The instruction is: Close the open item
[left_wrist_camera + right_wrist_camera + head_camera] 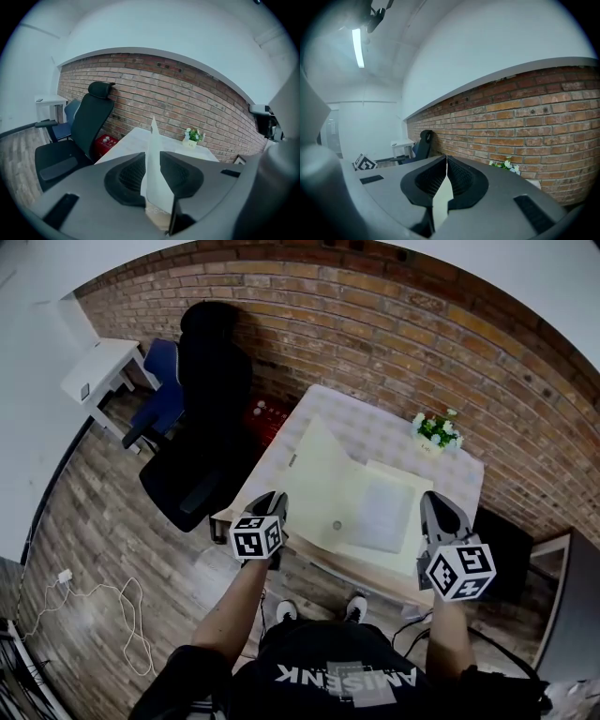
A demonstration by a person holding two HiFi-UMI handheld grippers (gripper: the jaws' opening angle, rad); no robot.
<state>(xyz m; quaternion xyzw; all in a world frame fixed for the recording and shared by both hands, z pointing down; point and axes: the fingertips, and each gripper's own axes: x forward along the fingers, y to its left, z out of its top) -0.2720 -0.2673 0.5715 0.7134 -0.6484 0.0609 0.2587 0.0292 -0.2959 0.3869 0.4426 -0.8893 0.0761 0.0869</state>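
A pale yellow folder (366, 507) lies open on the checked table (375, 432), with a white sheet on its right half. Its left cover (317, 470) stands tilted up from the table. My left gripper (277, 500) is at that cover's near left edge. In the left gripper view the cover (153, 136) runs upright between the jaws, and the left gripper (152, 152) is shut on it. My right gripper (433, 504) sits at the folder's near right edge. In the right gripper view the right gripper (446, 161) is shut on a thin pale sheet of the folder (442, 201).
A black office chair (202, 427) stands left of the table, a blue chair and a white side table (98, 371) beyond it. A small flower pot (434, 432) sits at the table's far right corner. A red box (267, 416) is on the floor, and a white cable (94, 601) lies there too.
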